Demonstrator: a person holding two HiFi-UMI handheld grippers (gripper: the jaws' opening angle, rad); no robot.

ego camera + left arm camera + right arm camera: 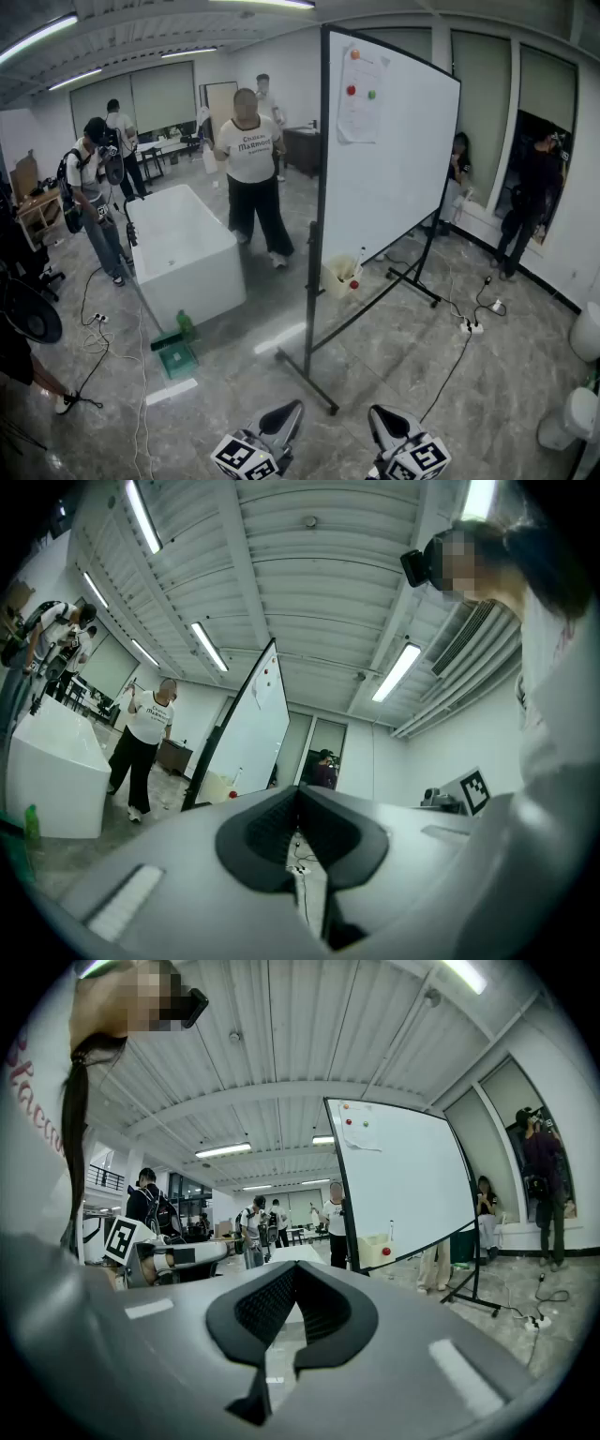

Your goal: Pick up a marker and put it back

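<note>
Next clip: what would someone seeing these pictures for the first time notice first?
The big whiteboard on its stand fills the middle of the head view. Left of it stands a white bathtub, with a person in a white T-shirt at its far end. At the bottom edge the left gripper and right gripper point toward the board, both shut and empty.

Dim greyish light; long white fluorescent ceiling tubes glow above jaws; pale glare streak on glossy grey floor; fisheye bending, black vignetted corners.
</note>
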